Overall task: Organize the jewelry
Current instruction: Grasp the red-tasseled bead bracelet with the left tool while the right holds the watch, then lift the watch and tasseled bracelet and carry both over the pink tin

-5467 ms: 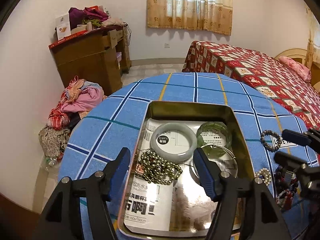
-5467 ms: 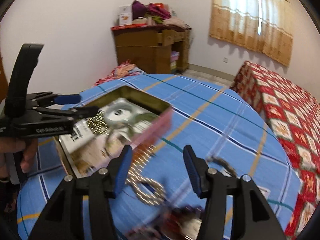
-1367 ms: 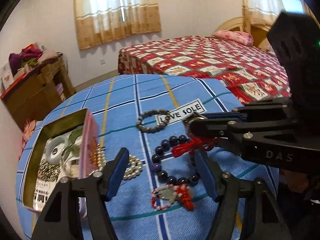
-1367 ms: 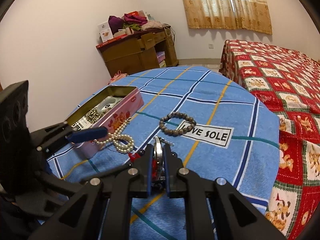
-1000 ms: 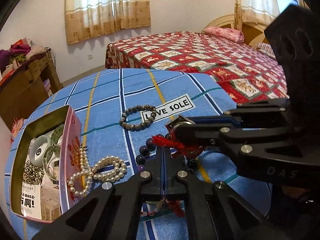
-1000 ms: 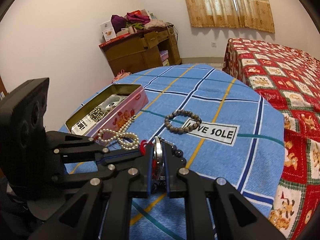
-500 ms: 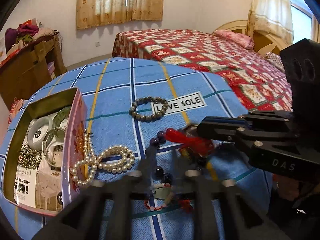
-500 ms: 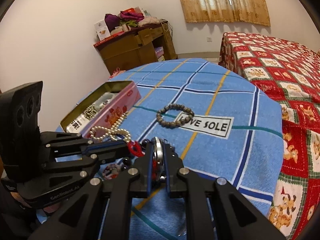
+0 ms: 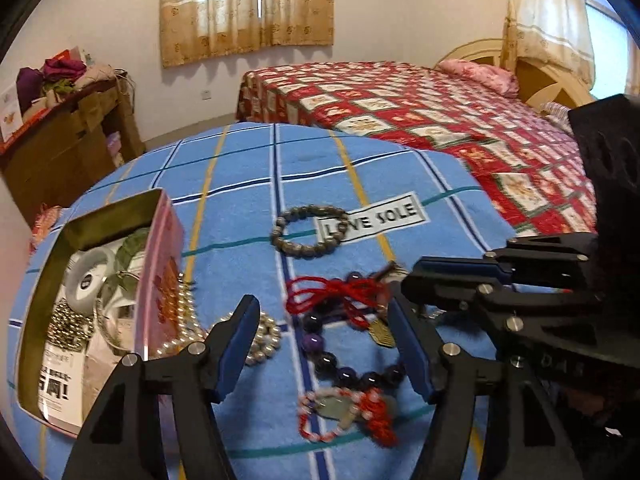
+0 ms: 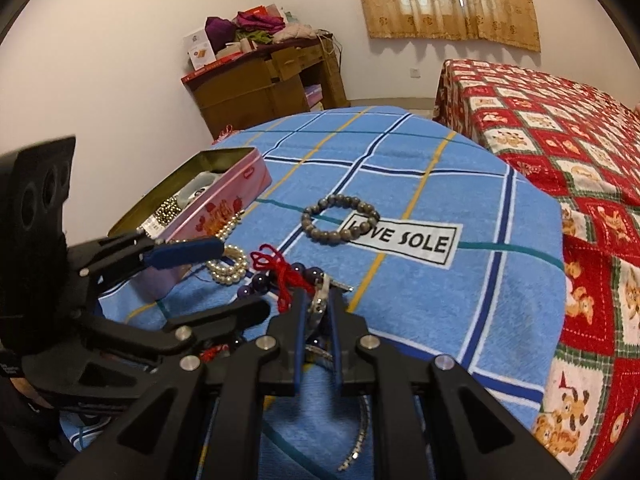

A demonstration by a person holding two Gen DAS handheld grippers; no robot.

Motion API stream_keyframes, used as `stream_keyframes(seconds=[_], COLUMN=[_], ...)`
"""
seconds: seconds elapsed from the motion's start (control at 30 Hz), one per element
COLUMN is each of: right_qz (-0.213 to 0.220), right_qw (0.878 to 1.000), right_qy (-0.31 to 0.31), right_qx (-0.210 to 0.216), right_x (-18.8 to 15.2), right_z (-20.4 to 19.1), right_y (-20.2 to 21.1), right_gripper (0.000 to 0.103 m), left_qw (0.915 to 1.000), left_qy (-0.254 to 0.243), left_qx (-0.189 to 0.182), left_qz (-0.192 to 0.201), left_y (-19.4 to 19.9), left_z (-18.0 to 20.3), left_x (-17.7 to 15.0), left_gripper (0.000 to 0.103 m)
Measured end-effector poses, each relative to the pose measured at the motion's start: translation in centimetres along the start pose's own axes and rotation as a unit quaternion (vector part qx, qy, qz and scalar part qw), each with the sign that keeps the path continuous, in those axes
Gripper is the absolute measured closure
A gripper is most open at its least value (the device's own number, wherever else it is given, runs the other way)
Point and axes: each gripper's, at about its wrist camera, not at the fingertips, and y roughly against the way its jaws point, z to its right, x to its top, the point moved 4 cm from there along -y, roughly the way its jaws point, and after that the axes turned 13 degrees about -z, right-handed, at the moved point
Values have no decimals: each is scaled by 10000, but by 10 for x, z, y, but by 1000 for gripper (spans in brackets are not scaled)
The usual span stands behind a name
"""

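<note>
My left gripper (image 9: 324, 344) hangs over the blue checked cloth with its jaws opening wide. Below the gap lie a purple bead bracelet (image 9: 316, 346) and a red cord (image 9: 332, 294), and the pads touch neither. My right gripper (image 10: 318, 312) is shut on a silver pendant (image 10: 320, 300) tied to that red cord (image 10: 280, 268), and its jaws are starting to open. It reaches in from the right (image 9: 408, 280). A red-and-white bracelet with a pale stone (image 9: 340, 408) lies nearer. A pearl strand (image 9: 264, 336) rests against the pink tin (image 9: 160, 280).
A grey bead bracelet (image 10: 340, 220) lies beside the LOVE SOLE label (image 10: 404, 240). The tin holds a pale bangle (image 9: 86, 276) and a metal bead strand. A silver chain (image 10: 360, 436) lies near the front. The bed (image 9: 440, 112) is on the right and a wooden desk (image 10: 272, 76) beyond.
My left gripper went from shut to wide open. The red cord, which was raised beside it, now lies spread on the cloth. The right gripper has stayed put on the pendant.
</note>
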Motion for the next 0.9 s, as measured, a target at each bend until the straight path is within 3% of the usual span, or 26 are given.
stream_keyframes(seconds=[0.2,0.3,0.5,0.7,0.77,0.8,0.83,0.9], right_qz=[-133,-153,227,315,344,351,372,417], right_qw=[9999,9998,9997,9992,9991,9991,9991,9989], right_qy=[-9,105,-61,-217,-208,-201,-188,-183], right_qx=[88,49,-74,-115,-93,-100,-92,-87], right_x=[1,-2,0,3,3,3,4,5], right_z=[0,-5,3,13,11,11,10,9], right_y=[-10,-9,12,16,16,16,17,20], right_gripper=[84,89,91,91,91,91,91,91], left_qw=[9997,9999,10000,9994,9992,9992,9994,9997], left_qy=[250,162,-43,-11,-44,-59,-65,-61], left_qx=[-10,-10,-50,-152,-174,-161,-144,-162], left_qz=[-25,0,-64,-322,-362,-361,-310,-159], left_y=[2,3,-5,-21,-23,-22,-19,-9], left_z=[-13,-10,-2,-3,-1,-1,-1,-1], left_x=[-4,-3,7,13,13,12,12,11], left_gripper=[36,37,37,63,81,97,103,103])
